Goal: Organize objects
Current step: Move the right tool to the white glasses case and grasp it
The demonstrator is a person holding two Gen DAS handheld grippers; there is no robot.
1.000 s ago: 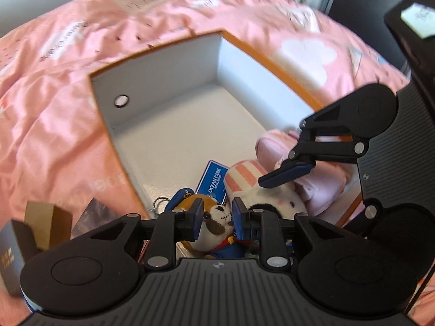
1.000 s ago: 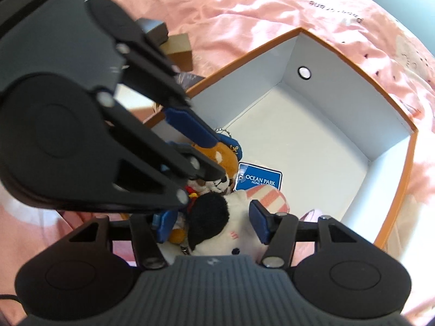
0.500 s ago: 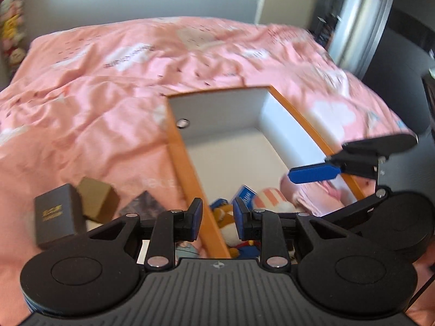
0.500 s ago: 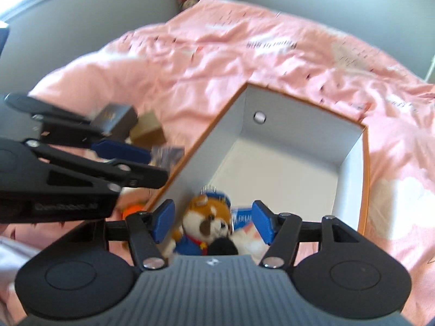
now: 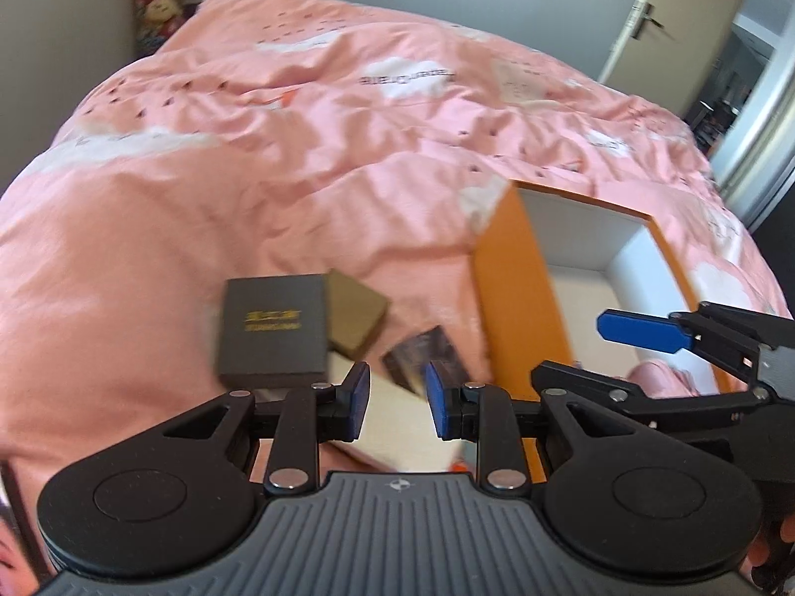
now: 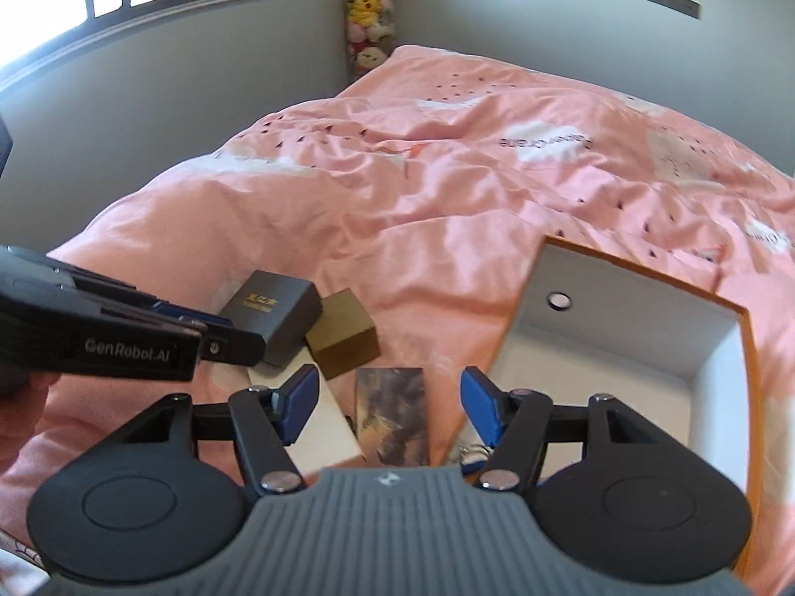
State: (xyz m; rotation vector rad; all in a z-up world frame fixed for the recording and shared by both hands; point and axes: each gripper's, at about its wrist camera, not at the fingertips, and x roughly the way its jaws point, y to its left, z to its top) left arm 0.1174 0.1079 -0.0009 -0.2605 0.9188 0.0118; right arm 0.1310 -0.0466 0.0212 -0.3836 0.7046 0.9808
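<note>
Pink bedding covers the bed (image 6: 447, 188), which carries an orange box (image 6: 745, 377) at four o'clock, mostly bare white inside. Outside it, at nine o'clock of the box, wait a black case (image 5: 272, 328), a tan cube (image 6: 343, 340) and a marbled card (image 6: 392, 414), so sorting looks unfinished. Left gripper (image 5: 395, 400) and right gripper (image 6: 387, 405) hover with jaws apart, empty.

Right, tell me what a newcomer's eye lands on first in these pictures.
The rumpled pink duvet fills nearly everything. On it at the right sits an open orange box with a white inside; left of it cluster a dark box with gold lettering, a brown box touching it, and a marbled card. Both sets of tongs, left and right, gape open and empty in the foreground.
</note>
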